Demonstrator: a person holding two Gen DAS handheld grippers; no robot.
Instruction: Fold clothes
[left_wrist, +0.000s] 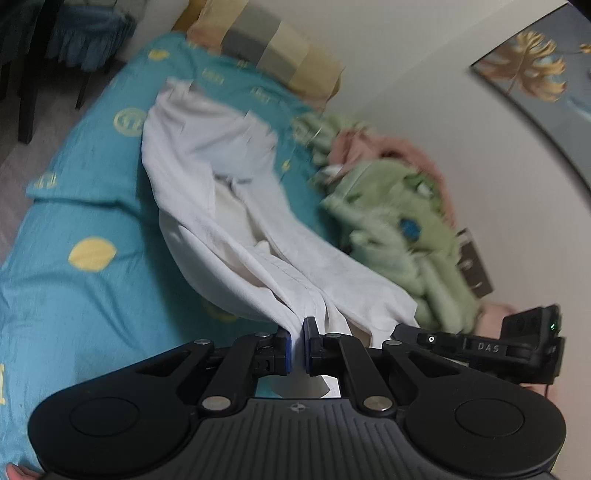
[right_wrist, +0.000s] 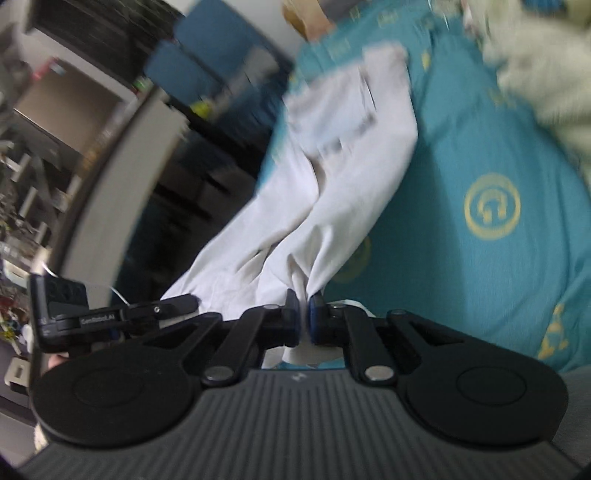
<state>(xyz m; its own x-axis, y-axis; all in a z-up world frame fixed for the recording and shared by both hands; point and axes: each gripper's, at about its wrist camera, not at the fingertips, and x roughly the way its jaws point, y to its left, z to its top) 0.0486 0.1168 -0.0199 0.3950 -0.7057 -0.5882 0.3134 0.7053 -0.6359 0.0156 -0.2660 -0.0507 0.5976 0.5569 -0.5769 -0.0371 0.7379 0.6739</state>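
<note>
A white garment (left_wrist: 207, 177) hangs stretched above a teal bedsheet (left_wrist: 88, 206), its far end trailing onto the bed. My left gripper (left_wrist: 297, 345) is shut on one bunched edge of it. My right gripper (right_wrist: 303, 317) is shut on another bunched edge of the same white garment (right_wrist: 343, 173). The two grippers are close side by side: the right gripper shows at the right of the left wrist view (left_wrist: 480, 345), and the left gripper shows at the left of the right wrist view (right_wrist: 110, 317). Both views are motion-blurred.
A pile of green and pink clothes (left_wrist: 391, 206) lies on the bed by the wall. A striped pillow (left_wrist: 273, 48) sits at the bed's head. A framed picture (left_wrist: 535, 70) hangs on the wall. Dark chairs (left_wrist: 33, 66) and shelves (right_wrist: 55, 122) stand beside the bed.
</note>
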